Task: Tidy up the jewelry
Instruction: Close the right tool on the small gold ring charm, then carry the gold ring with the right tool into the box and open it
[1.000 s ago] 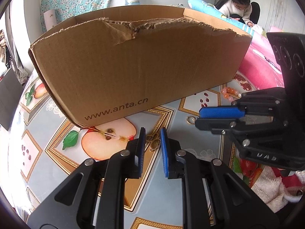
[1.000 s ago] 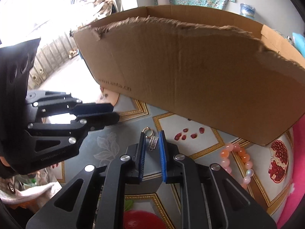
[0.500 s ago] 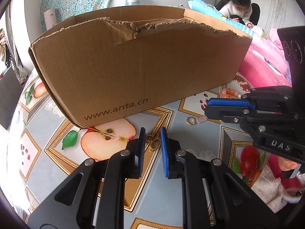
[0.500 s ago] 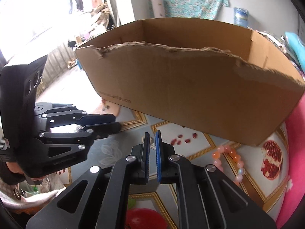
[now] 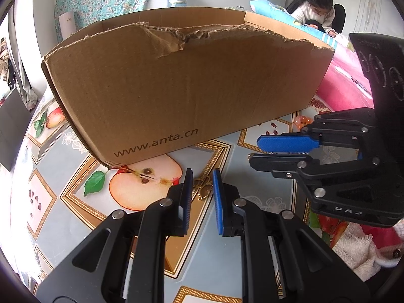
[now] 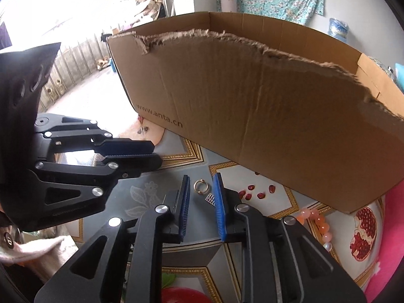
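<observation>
The left gripper (image 5: 202, 197) hovers low over the fruit-print tablecloth (image 5: 45, 197), jaws narrowly apart around a small bronze trinket (image 5: 204, 189), not clearly clamping it. Behind stands a torn cardboard box (image 5: 176, 88). The right gripper (image 6: 200, 202) is opening, gripping nothing; a gold ring (image 6: 200, 186) lies on the cloth between its tips. A bead bracelet (image 6: 318, 223) lies further right.

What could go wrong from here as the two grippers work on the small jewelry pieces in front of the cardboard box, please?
1. The right gripper has its jaws opening around a small gold ring lying flat on the tablecloth; thin and flat, it may slip out of a pinch.
2. The left gripper sits close beside it, so the fingers could collide.
3. The cardboard box has a tall front wall; a weakly held piece could drop before clearing it.
</observation>
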Motion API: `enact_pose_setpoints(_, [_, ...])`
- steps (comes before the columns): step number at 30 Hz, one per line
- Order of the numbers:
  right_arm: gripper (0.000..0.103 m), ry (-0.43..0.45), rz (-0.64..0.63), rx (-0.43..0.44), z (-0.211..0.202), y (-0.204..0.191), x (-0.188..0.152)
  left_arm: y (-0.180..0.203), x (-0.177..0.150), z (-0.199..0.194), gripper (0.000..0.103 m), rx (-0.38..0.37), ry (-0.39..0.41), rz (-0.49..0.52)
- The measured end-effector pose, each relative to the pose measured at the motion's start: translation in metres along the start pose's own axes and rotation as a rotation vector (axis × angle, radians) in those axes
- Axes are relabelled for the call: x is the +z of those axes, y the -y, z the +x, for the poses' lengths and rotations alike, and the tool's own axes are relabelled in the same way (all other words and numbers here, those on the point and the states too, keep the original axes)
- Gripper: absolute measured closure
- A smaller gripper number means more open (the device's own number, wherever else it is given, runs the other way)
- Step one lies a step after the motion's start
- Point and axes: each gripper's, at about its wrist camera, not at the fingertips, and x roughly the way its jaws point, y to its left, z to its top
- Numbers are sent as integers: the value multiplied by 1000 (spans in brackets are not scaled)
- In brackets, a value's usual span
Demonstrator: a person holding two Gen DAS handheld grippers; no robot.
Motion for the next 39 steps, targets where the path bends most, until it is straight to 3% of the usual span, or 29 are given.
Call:
enact_pose_setpoints(3, [85,-8,-13,11,6,-1,7,0,0,0,88,0,0,0])
enact_pose_setpoints(4, [91,-9,-15,15,7,0,8,0,0,0,88,1,0,1])
enact_pose_setpoints(19, [92,33,132,84,5,26,15,-4,-5,-5,88,-18,23,-14])
enact_pose_setpoints(28, [92,115,99,111,-26,25,25,-9,0,-44,88,-76,97,-25])
enact_pose_setpoints(35, [92,254,85,154,-70,37,66,-15,44,-109,88,-170,259,-4])
enact_pose_setpoints(39, [92,243,123,166,-72,64,101,-27,90,-107,88,-169,248,-23])
